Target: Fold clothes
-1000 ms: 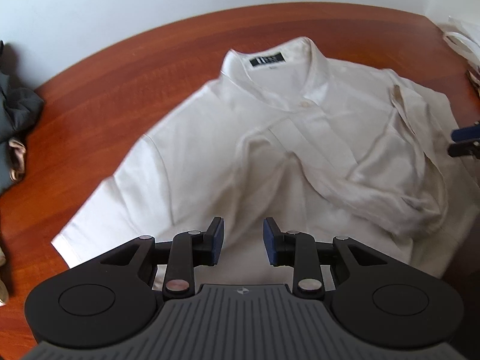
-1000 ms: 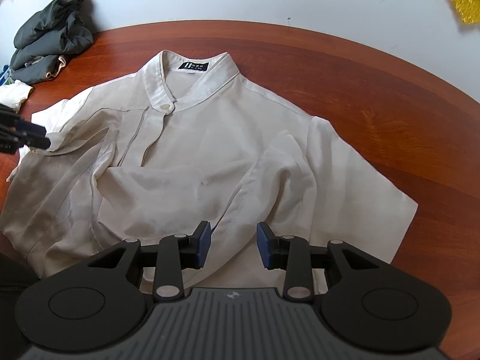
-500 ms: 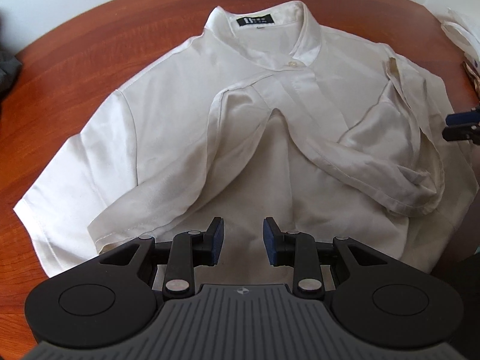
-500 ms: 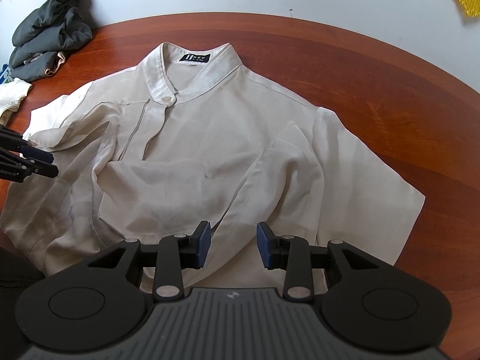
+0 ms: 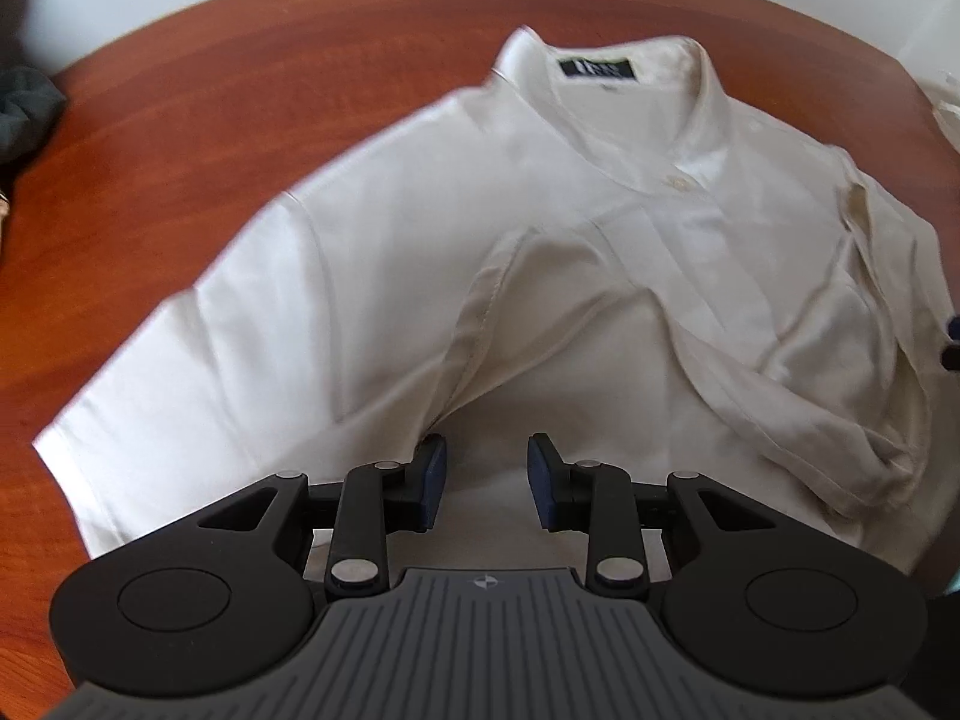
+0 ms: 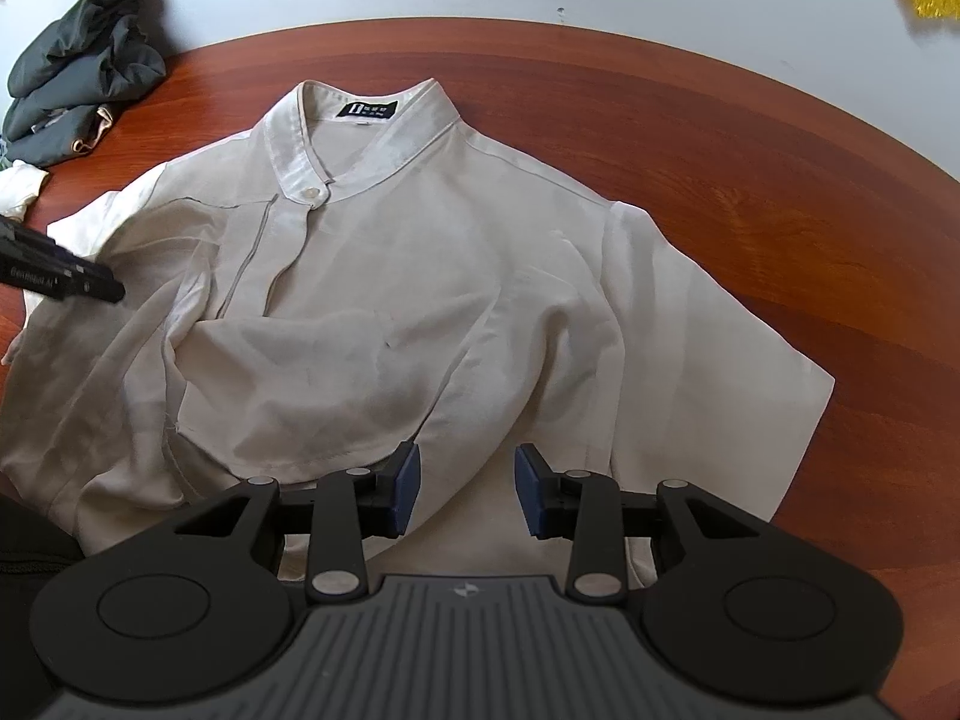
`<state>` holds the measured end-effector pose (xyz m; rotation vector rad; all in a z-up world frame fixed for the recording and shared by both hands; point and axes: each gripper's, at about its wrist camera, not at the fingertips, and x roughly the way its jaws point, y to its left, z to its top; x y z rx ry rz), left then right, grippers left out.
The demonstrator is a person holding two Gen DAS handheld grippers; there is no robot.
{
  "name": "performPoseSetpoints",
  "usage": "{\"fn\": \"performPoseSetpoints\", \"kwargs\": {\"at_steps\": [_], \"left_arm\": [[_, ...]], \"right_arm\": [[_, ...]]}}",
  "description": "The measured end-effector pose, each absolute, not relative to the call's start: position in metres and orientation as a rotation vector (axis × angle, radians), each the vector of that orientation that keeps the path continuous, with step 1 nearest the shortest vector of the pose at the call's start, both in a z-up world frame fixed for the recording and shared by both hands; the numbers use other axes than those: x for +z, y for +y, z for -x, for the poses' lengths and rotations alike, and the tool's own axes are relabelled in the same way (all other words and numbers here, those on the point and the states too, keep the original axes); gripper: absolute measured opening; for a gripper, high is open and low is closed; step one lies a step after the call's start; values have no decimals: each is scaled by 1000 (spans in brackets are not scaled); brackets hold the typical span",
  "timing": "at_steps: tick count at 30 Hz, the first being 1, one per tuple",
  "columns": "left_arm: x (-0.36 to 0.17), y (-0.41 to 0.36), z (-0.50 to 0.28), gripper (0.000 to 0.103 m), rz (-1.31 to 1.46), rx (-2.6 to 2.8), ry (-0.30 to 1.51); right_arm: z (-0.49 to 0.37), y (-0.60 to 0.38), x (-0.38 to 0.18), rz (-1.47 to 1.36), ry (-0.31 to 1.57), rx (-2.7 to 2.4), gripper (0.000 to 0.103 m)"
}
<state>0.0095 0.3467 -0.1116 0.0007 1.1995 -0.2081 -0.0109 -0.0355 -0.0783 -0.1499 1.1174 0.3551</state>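
A cream short-sleeved shirt [image 5: 390, 276] [image 6: 420, 276] lies face up on the round red-brown table [image 5: 210, 90] [image 6: 750, 138]. Its band collar with a black label points away from me. The lower front is bunched and folded up over the chest. My left gripper [image 5: 486, 483] hangs open over the shirt's lower part near a raised fold, with nothing between its blue pads. Its tip shows at the left of the right wrist view, over the sleeve [image 6: 60, 279]. My right gripper [image 6: 465, 489] is open above the hem on the other side, holding nothing.
A pile of dark green clothes [image 6: 78, 78] [image 5: 24, 114] sits at the table's far left edge, with a white cloth [image 6: 18, 192] beside it. Pale fabric [image 5: 945, 102] lies at the far right. A white wall stands behind the table.
The left gripper has sunk closer to the shirt and shifted sideways, so the cloth fills more of its view. The right gripper has stayed put. Both jaws keep the same gap.
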Motion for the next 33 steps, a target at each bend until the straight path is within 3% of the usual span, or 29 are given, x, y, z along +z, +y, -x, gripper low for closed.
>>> {"fn": "performPoseSetpoints", "kwargs": {"at_steps": [13,33], "left_arm": [[-88,370,-12,33,-43,-67,1084],[-87,283,19,33,-216,-366,1083]], "right_arm": [[2,-44,-78,167,1109,338,40],[9,-22,-78,170,1105,502,40]]}}
